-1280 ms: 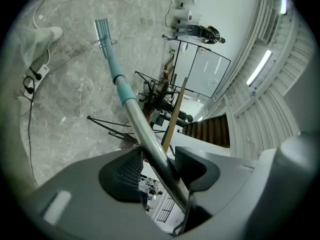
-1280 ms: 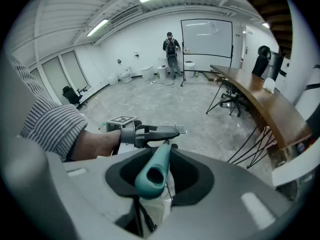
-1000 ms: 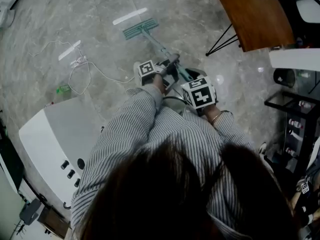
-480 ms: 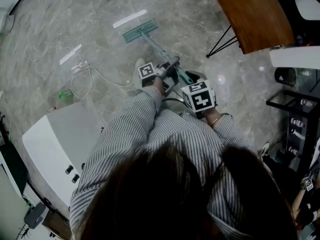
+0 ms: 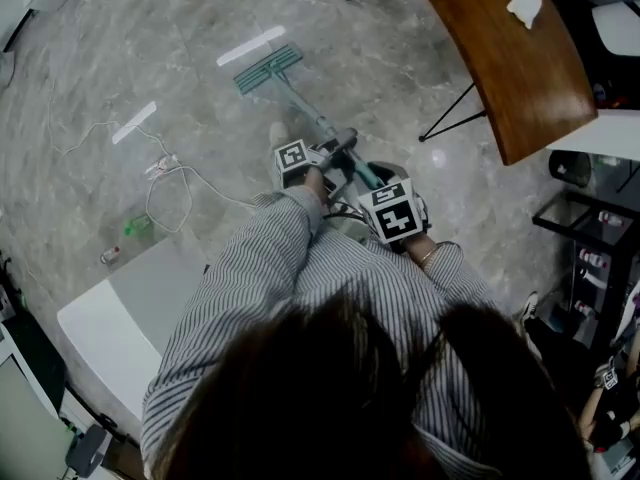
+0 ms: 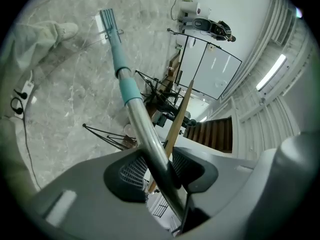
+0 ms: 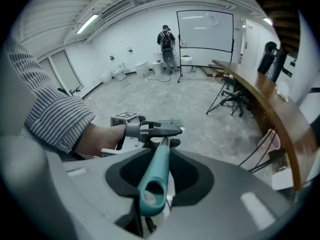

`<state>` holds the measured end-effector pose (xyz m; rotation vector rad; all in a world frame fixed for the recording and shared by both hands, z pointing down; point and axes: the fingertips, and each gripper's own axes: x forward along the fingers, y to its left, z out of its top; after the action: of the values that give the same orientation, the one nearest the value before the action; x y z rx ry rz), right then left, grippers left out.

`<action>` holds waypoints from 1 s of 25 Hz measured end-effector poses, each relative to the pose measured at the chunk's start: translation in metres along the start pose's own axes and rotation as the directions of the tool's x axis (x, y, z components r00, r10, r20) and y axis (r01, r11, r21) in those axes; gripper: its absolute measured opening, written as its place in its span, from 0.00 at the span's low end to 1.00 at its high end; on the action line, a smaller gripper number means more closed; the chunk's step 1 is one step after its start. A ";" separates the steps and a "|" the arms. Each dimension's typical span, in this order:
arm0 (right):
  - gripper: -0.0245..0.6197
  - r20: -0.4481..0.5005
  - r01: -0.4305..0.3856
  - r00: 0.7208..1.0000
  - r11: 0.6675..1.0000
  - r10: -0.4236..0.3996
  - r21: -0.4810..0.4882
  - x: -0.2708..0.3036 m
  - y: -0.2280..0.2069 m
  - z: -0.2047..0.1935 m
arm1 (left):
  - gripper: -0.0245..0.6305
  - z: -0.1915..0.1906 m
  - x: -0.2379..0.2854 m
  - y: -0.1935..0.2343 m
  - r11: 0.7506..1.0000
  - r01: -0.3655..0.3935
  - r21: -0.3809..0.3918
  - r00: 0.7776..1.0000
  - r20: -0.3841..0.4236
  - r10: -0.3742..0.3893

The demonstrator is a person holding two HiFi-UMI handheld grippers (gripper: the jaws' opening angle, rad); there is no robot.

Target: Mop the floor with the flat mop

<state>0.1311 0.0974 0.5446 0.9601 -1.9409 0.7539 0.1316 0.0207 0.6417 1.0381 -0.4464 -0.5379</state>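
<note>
The flat mop's teal head (image 5: 268, 71) lies on the grey marble floor, and its pole (image 5: 318, 120) slants back toward me. My left gripper (image 5: 338, 148) is shut on the metal part of the pole (image 6: 145, 134), lower down. In the left gripper view the mop head (image 6: 107, 20) shows far along the pole. My right gripper (image 5: 378, 180) is shut on the teal handle end (image 7: 152, 191), which has a hanging hole. From the right gripper view the left gripper (image 7: 150, 129) sits just ahead on the same pole.
A curved wooden table (image 5: 510, 58) on thin black legs stands at the right. A white cable with a power strip (image 5: 165, 168) lies left of the mop, near a green bottle (image 5: 138, 226). A white machine (image 5: 130, 318) is at my lower left. A shoe (image 6: 60, 31) is near the mop head.
The head view has shifted, so the table and floor sit lower in the picture. The mop head stays beside the white strip on the floor. Both grippers keep their hold on the pole.
</note>
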 end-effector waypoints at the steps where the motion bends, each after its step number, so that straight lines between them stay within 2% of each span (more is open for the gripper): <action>1: 0.21 -0.009 -0.004 1.000 1.000 0.004 0.001 0.013 0.003 0.018 | 0.28 0.022 0.001 -0.007 1.000 -0.007 -0.004 1.000 0.002 0.007; 8: 0.22 -0.041 -0.008 0.999 0.999 0.010 0.032 0.126 0.024 0.182 | 0.27 0.205 -0.007 -0.084 0.996 -0.019 -0.089 0.999 0.028 0.022; 12: 0.22 -0.035 -0.022 0.999 0.999 0.023 0.027 0.189 0.034 0.283 | 0.27 0.307 -0.011 -0.134 0.997 -0.053 -0.054 0.999 -0.002 0.053; 16: 0.23 -0.013 -0.023 1.000 1.000 0.023 0.017 0.237 0.039 0.380 | 0.28 0.401 -0.007 -0.184 0.998 -0.032 -0.046 0.999 0.035 0.034; 20: 0.23 0.019 -0.019 1.000 1.000 0.019 -0.001 0.272 0.035 0.459 | 0.29 0.467 -0.006 -0.228 0.998 0.024 -0.057 0.998 0.054 -0.021; 25: 0.22 -0.001 -0.009 1.000 1.000 0.009 -0.018 0.302 0.024 0.505 | 0.28 0.513 -0.020 -0.252 0.998 0.019 -0.056 0.999 0.047 -0.017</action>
<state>-0.2059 -0.3850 0.5588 0.9398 -1.9492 0.7405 -0.2346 -0.4182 0.6407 0.9780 -0.4613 -0.5885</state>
